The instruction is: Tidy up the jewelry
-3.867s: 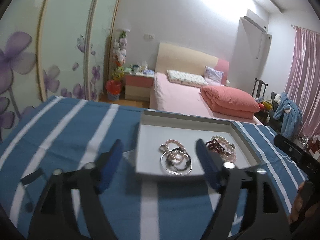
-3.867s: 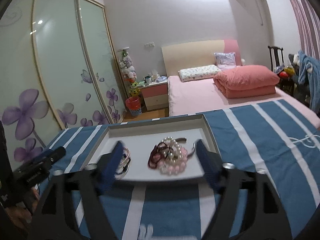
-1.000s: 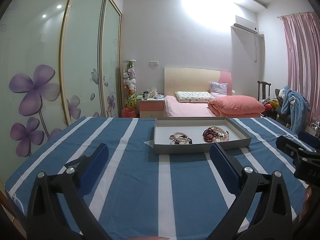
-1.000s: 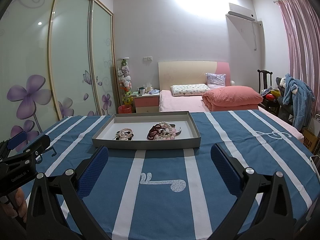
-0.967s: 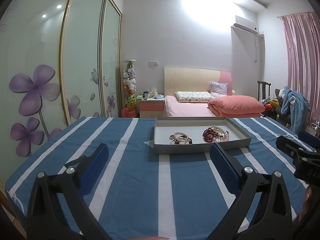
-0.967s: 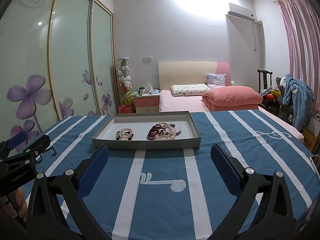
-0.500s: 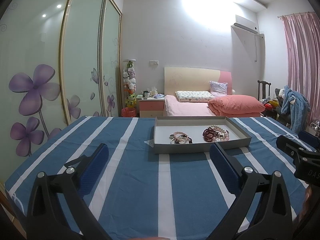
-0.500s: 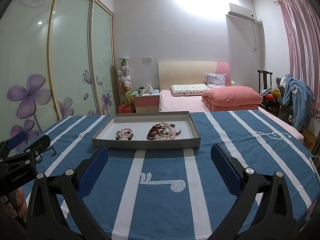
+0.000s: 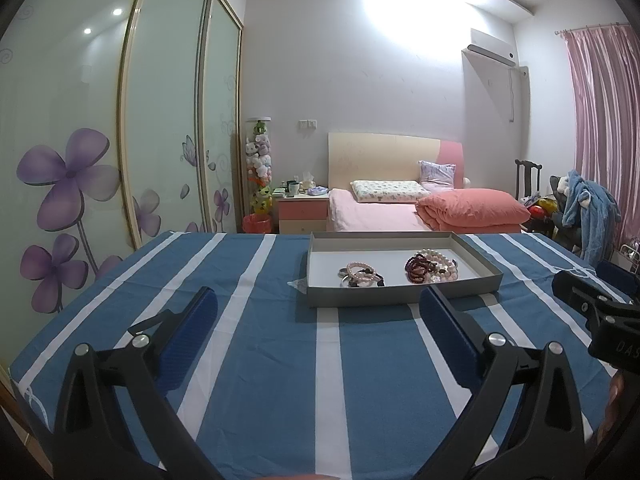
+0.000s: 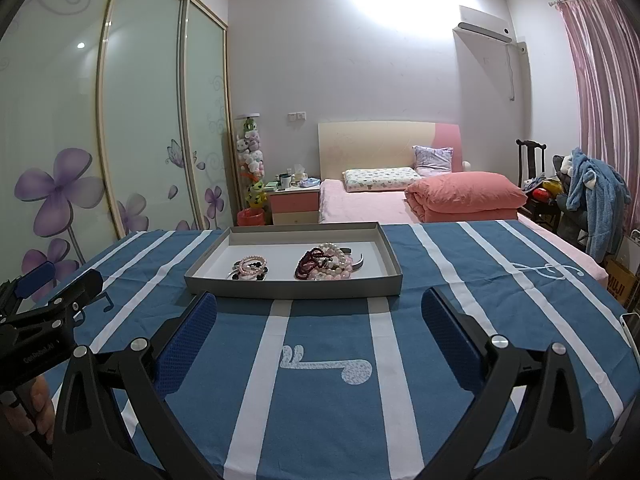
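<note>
A shallow grey tray [image 9: 400,294] [image 10: 292,290] sits on the blue striped tablecloth. In it lie a small pile of pink and dark bead bracelets [image 9: 362,275] [image 10: 250,269] and a larger pile of pearl, pink and dark red bracelets [image 9: 432,267] [image 10: 326,266]. My left gripper [image 9: 318,320] is open and empty, well short of the tray. My right gripper [image 10: 319,322] is open and empty, just short of the tray's near wall. Each gripper shows at the edge of the other's view.
The table's blue and white striped cloth [image 10: 320,380] spreads around the tray. Behind are a pink bed [image 9: 400,216], a nightstand [image 9: 304,214], sliding wardrobe doors [image 9: 100,140] at left and a chair with clothes [image 9: 588,216] at right.
Since 3.9 s ago both grippers have pulled back from the tray and stand wider open. Over the last second nothing visible has moved.
</note>
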